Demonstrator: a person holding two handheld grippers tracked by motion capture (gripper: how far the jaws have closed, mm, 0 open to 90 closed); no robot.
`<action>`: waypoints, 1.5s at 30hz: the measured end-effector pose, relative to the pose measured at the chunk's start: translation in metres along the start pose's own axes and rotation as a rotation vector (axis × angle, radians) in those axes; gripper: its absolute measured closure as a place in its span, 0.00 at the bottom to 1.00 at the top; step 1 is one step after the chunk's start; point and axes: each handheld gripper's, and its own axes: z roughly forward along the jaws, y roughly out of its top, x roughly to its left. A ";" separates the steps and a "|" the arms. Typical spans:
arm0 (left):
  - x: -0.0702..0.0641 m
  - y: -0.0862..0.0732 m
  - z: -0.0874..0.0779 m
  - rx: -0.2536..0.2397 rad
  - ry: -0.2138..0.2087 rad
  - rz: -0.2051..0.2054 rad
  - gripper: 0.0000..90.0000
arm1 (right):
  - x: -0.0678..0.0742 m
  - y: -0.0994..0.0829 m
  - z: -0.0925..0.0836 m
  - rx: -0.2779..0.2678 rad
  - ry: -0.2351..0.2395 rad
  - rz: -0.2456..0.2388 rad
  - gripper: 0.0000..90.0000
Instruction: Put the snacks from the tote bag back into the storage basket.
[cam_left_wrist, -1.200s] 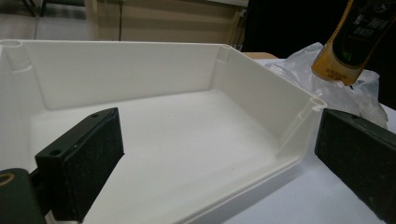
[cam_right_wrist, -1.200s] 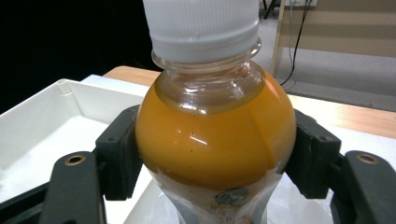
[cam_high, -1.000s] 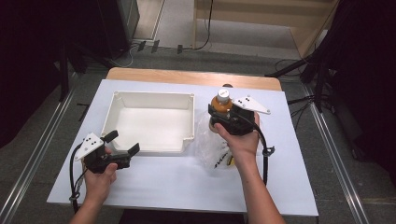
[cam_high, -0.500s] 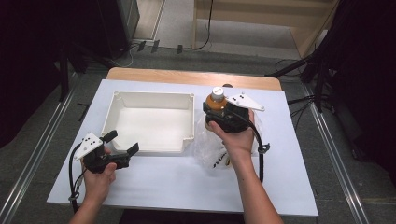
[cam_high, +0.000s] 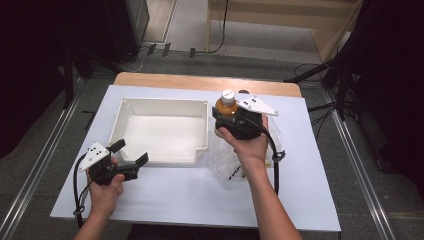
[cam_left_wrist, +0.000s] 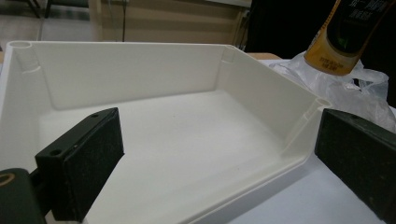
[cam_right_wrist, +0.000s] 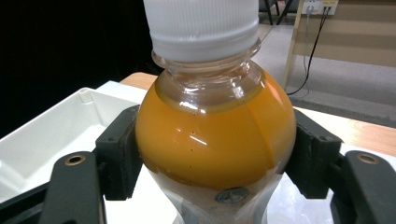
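A bottle of orange drink (cam_high: 226, 106) with a white cap is held upright above the table, just right of the white bin's (cam_high: 131, 108) right wall. My right gripper (cam_high: 227, 120) is shut on it; in the right gripper view both pads (cam_right_wrist: 120, 156) press the bottle (cam_right_wrist: 215, 135) at its widest part. My left gripper (cam_high: 133, 153) rests open at the bin's near left corner, nothing between its pads (cam_left_wrist: 86, 163). In the left gripper view the bin (cam_left_wrist: 126, 70) lies empty ahead and the bottle's lower end (cam_left_wrist: 348, 37) hangs at top right.
A crumpled clear plastic bag (cam_high: 225, 157) lies on the white tabletop (cam_high: 200, 200) under and beside the right hand. The table's wooden far edge (cam_high: 200, 82) runs behind the bin. Cables trail from both grippers.
The right gripper has carried the bottle a little to the left, closer to the bin's right wall. The left gripper has stayed put.
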 end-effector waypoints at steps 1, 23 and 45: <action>0.000 0.000 0.000 -0.001 -0.002 -0.001 0.01 | 0.001 0.001 0.000 0.000 0.001 0.003 0.34; 0.004 0.001 -0.003 -0.013 -0.002 -0.008 0.01 | 0.018 0.008 0.013 0.006 0.030 -0.013 0.34; 0.004 0.002 -0.004 -0.012 -0.028 0.001 0.04 | 0.033 0.012 0.026 0.006 0.056 -0.021 0.34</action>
